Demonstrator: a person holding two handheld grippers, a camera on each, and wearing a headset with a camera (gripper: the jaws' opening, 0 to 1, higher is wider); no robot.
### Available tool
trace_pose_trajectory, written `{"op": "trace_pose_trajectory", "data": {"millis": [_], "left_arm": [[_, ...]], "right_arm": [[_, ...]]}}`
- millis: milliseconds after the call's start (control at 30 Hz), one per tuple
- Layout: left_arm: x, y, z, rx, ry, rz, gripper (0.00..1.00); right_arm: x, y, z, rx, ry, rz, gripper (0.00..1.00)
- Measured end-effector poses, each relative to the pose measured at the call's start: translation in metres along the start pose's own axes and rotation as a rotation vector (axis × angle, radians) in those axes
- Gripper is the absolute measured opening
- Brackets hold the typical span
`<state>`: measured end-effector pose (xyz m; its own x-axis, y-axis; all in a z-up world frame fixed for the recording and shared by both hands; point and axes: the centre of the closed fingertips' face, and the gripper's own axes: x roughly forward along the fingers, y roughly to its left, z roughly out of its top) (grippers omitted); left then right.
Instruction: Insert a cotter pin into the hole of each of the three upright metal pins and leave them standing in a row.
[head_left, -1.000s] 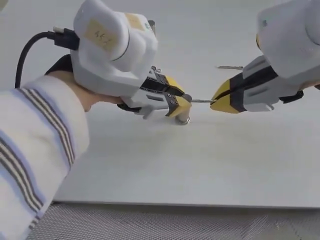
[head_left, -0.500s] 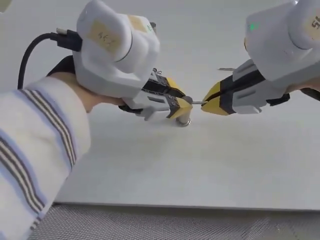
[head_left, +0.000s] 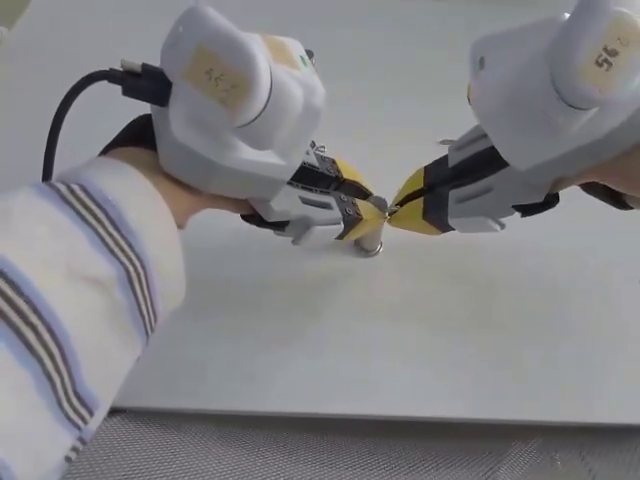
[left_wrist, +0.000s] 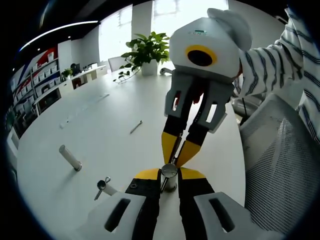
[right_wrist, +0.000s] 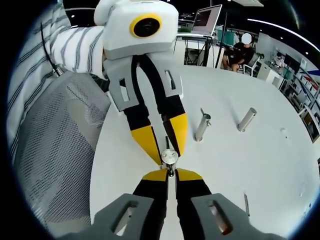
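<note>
Left hand-held gripper (head_left: 368, 208): clamped on the upright pin (left_wrist: 169, 173), long axis vertical, base on the desk (head_left: 300, 340).
Right hand-held gripper (head_left: 400, 205): clamped on the cotter pin (right_wrist: 171, 172), lying level, pointing into the pin's top.
Desk: white.
Room: office, plant (left_wrist: 145, 47).

The left gripper (head_left: 374, 212) and right gripper (head_left: 396, 208) hide the hole in the pin (head_left: 369, 242); whether the cotter pin (left_wrist: 172, 154) sits in it is too small to tell.

An open office — potted plant (left_wrist: 145, 50) on a white table (left_wrist: 100, 130), monitor (right_wrist: 207, 20), mesh chair (left_wrist: 280, 165)
</note>
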<state>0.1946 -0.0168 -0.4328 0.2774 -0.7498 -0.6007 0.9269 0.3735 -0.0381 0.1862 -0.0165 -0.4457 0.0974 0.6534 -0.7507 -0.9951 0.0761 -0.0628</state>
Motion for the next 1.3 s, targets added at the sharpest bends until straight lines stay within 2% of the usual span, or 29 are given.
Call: {"op": "trace_pose_trajectory", "data": {"millis": [200, 400, 967, 1100, 1167, 1300], "left_arm": [[-0.0003, -0.0014, 0.0009, 0.000, 0.000, 0.001, 0.09], [-0.0011, -0.0017, 0.0008, 0.000, 0.000, 0.001, 0.09], [0.0009, 0.0004, -0.0009, 0.014, 0.005, 0.006, 0.10], [0.0012, 0.0006, -0.0010, 0.011, 0.001, 0.006, 0.10], [0.0009, 0.0001, -0.0004, 0.040, -0.012, 0.009, 0.10], [-0.0025, -0.0002, -0.0002, 0.046, -0.026, 0.016, 0.10]], "right_arm": [[-0.0022, -0.0017, -0.0015, 0.006, -0.002, -0.001, 0.03], [-0.0077, -0.0038, -0.0064, 0.009, 0.009, -0.008, 0.01], [-0.0023, -0.0005, -0.0010, 0.015, 0.012, -0.012, 0.00], [-0.0031, -0.0034, -0.0018, 0.018, 0.011, -0.031, 0.00], [-0.0036, -0.0031, -0.0028, 0.016, 0.017, -0.035, 0.04], [-0.0041, -0.0010, -0.0054, 0.026, 0.024, -0.037, 0.11]]}}
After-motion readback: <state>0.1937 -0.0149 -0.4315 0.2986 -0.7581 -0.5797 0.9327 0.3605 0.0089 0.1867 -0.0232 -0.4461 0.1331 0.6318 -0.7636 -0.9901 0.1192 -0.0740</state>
